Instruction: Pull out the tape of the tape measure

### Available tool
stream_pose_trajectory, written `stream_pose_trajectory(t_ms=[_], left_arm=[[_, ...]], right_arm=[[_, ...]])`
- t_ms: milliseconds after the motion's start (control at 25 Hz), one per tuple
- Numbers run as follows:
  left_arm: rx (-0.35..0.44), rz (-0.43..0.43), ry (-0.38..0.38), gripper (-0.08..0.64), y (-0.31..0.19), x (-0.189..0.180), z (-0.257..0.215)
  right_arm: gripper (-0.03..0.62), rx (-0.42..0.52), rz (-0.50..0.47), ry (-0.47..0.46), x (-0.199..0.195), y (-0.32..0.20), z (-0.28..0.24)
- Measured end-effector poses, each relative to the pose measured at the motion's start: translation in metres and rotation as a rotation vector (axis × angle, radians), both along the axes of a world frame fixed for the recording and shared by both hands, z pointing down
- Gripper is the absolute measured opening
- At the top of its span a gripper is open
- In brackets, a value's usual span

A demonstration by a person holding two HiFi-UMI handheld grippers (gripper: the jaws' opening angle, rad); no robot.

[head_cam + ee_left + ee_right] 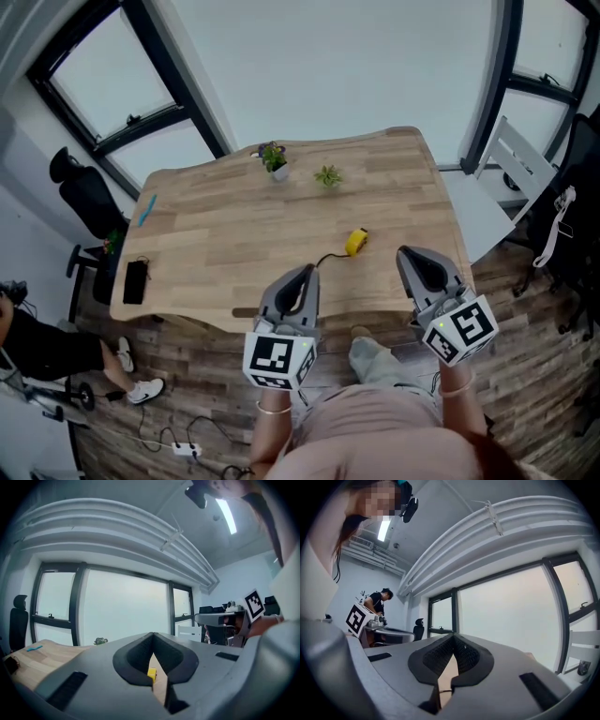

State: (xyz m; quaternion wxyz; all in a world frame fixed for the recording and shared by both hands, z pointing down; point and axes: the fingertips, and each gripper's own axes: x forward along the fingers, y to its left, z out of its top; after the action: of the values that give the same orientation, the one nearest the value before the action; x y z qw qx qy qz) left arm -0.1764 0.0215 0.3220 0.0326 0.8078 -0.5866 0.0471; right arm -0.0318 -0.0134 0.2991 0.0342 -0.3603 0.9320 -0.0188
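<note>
We hold left gripper (302, 277) and right gripper (414, 258) at near edge of surface (216, 234), jaws of both pressed together, empty. Yellow tape measure (356, 241) lies on surface, just inside that near edge, untouched.

Grey hand-held grippers (307, 271) (407, 253), b/w marker cubes (278, 360) (462, 330), pink top (375, 441).

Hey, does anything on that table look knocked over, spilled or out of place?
Nothing stands out. The yellow tape measure lies on the wooden table, the potted plant near the far edge stands upright, and nothing is spilled.
</note>
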Motion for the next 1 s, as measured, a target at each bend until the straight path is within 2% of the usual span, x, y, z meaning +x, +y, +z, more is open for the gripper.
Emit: stream_pose_trajectory(t_ms=[480,800,1000], left_arm=[[0.064,-0.041,0.011,0.0,0.052,0.006,-0.043],[0.071,-0.054,0.015,0.0,0.086,0.008,-0.046],[0.072,-0.056,0.015,0.0,0.1,0.01,-0.045]], right_arm=[[-0.002,0.051,0.009,0.001,0.006,0.054,-0.033],[-0.002,0.077,0.001,-0.019,0.012,0.088,-0.04],[-0.002,0.093,0.011,0.005,0.016,0.097,-0.042]])
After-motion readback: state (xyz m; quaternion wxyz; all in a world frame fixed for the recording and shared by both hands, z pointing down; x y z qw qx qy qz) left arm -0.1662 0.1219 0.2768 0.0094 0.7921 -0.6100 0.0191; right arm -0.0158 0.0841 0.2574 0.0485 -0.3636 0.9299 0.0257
